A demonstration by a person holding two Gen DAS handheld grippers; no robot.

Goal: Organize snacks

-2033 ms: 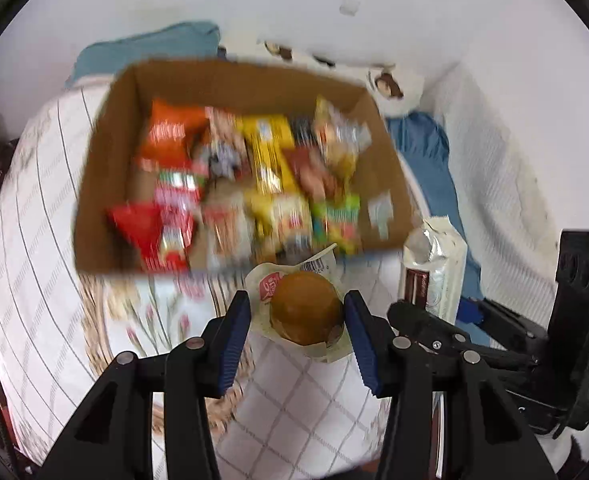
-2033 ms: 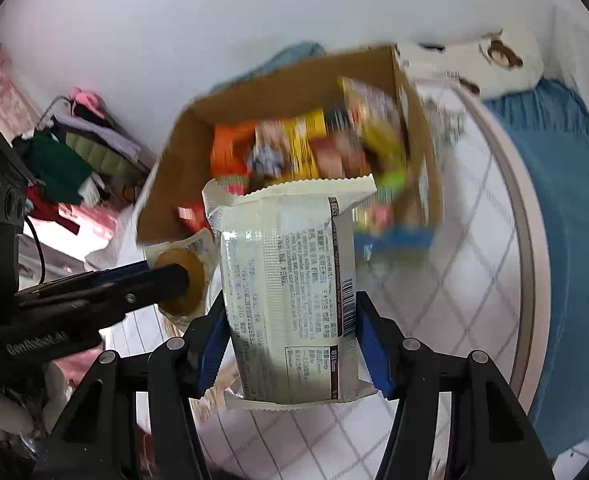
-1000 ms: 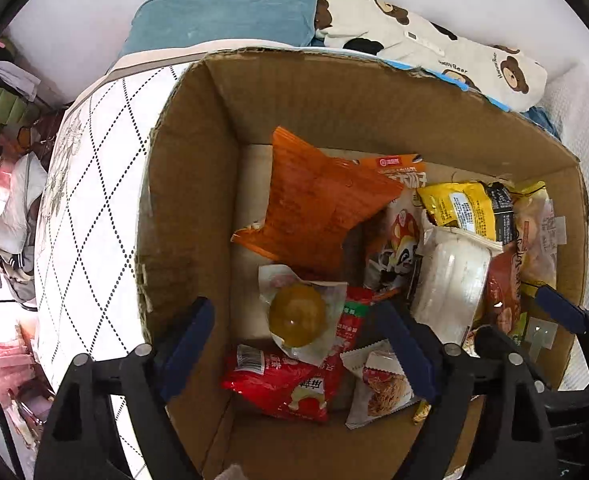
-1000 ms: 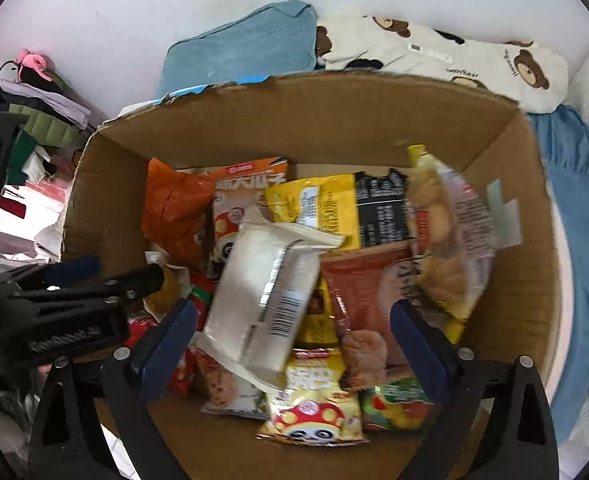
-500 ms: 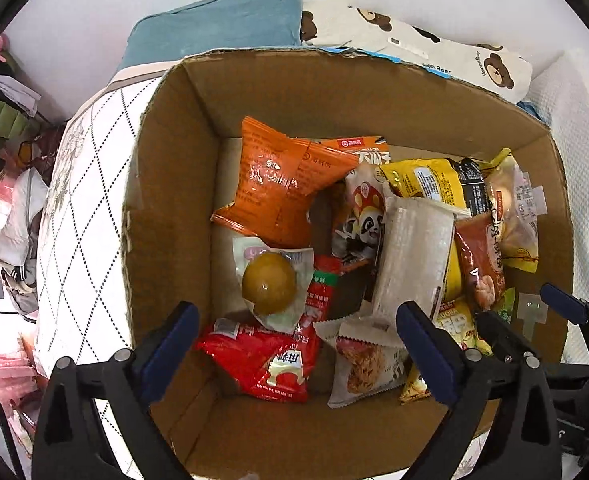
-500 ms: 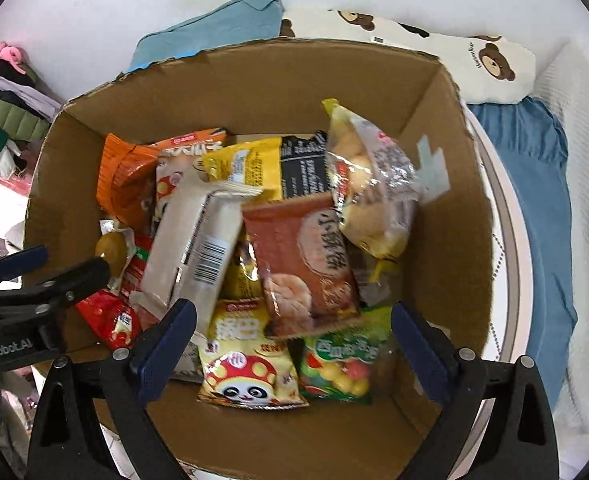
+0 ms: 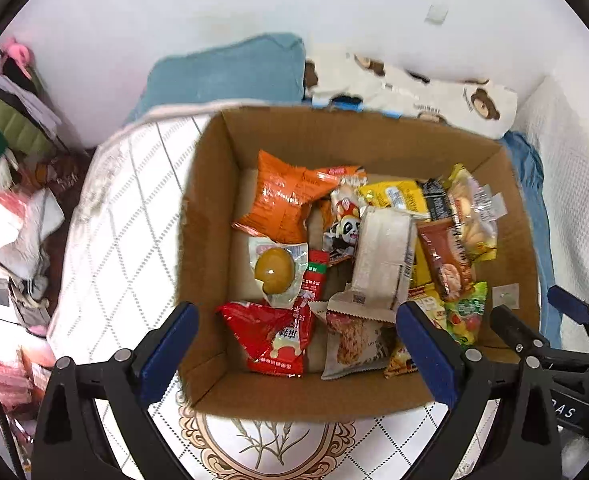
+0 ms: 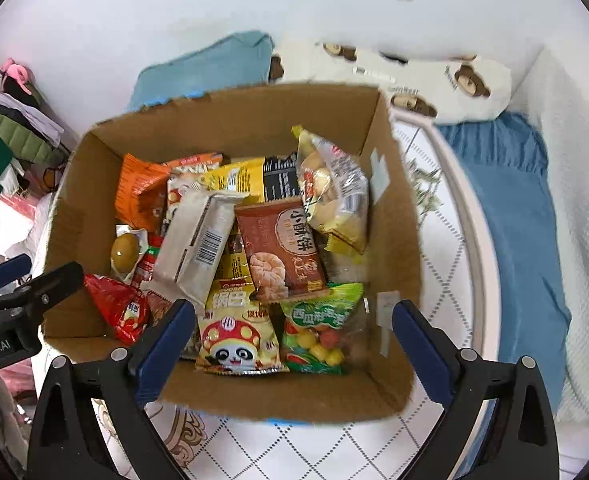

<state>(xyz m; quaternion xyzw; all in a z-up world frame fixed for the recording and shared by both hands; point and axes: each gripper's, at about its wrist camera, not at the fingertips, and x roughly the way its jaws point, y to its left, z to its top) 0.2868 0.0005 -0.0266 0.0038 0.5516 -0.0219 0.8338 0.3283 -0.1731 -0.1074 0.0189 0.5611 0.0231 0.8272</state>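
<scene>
A cardboard box (image 7: 206, 208) (image 8: 398, 216) on the table holds several snack packs. The clear pack with a round brown bun (image 7: 274, 270) (image 8: 125, 249) lies at the box's left side under an orange bag (image 7: 284, 204). The white wrapped bar (image 7: 382, 258) (image 8: 198, 244) lies across the middle. My left gripper (image 7: 298, 348) is open and empty above the box's near edge. My right gripper (image 8: 294, 344) is open and empty above the near edge too.
The box stands on a white quilted table cover (image 7: 126, 216) (image 8: 434, 264). A teal cushion (image 7: 230, 70) and a bear-print pillow (image 7: 422, 88) lie behind it, blue cloth (image 8: 514, 216) to the right. Clothes clutter (image 7: 10, 128) is at far left.
Both grippers let go of their packs into the box, the bun pack at left and the white bar in the middle. They have since opened wide and pulled back from the box.
</scene>
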